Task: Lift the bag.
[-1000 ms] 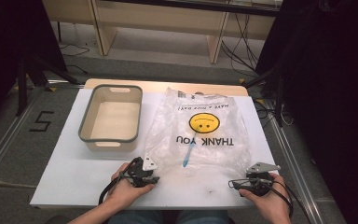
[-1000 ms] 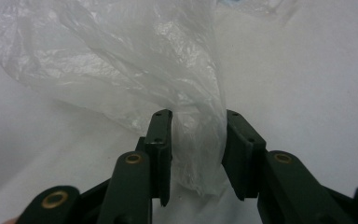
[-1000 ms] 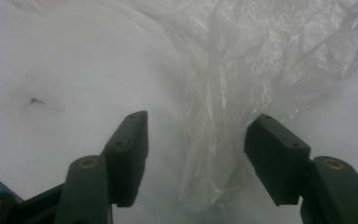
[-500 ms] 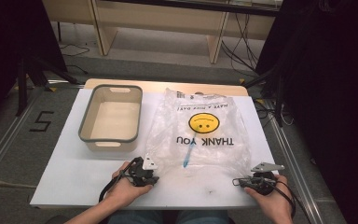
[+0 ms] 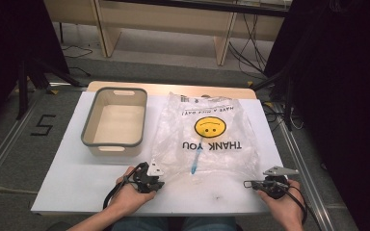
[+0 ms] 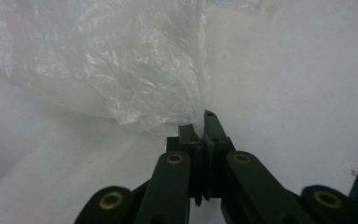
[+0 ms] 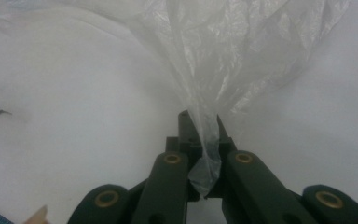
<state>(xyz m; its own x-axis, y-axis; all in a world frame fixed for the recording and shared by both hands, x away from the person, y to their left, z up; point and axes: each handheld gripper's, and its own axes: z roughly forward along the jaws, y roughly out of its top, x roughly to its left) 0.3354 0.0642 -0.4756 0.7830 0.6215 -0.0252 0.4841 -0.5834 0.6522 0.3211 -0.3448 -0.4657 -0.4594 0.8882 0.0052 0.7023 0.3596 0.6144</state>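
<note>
this looks like a lab or recording room: a plain white board desk (image 5: 77, 178) stands on grey carpet with a black tape mark (image 5: 42, 125), metal floor rails (image 5: 5, 144), loose black cables (image 5: 243, 53), black curtains (image 5: 347, 96) and a pale wooden shelf frame (image 5: 164, 19) behind.

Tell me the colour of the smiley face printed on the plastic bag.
Yellow with black features, printed on the clear plastic bag; the smiley face shows best in the high view.
</note>
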